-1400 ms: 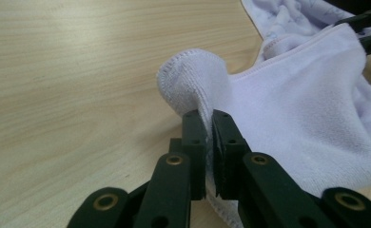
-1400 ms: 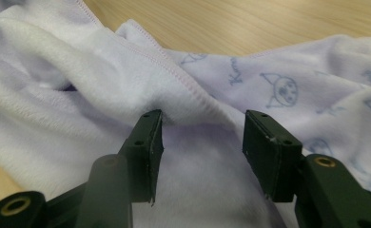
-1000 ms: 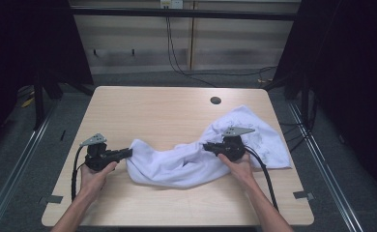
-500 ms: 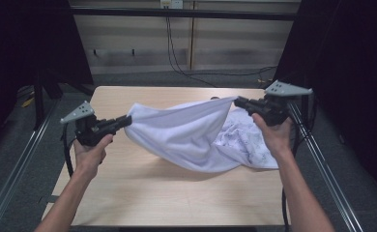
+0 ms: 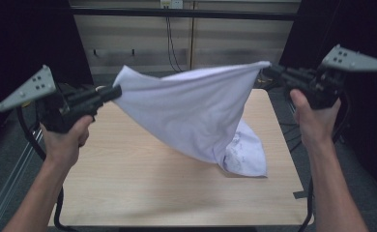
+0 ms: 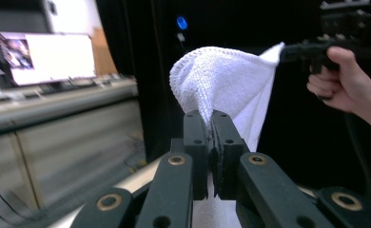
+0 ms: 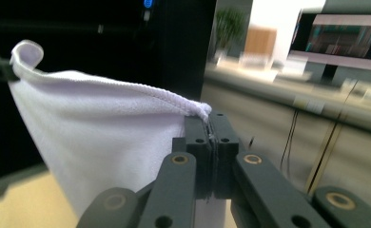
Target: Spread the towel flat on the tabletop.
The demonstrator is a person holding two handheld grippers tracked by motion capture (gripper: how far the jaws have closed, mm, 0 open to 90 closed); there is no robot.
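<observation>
Since a second ago, both grippers have climbed from the tabletop, carrying the white towel (image 5: 196,113) up with them; it lay bunched on the wood then and now hangs spread in the air. The left gripper (image 5: 113,93), at nine o'clock in the high view, has its jaws clamped tight on one corner, and the right gripper (image 5: 268,70), at two o'clock, pinches the opposite corner just as firmly. Held apart like this, the top hem is pulled nearly taut so the cloth can open out flat. Its lower end droops toward five o'clock, apparently brushing the wooden table (image 5: 128,183), likely ahead of folding or spreading.
</observation>
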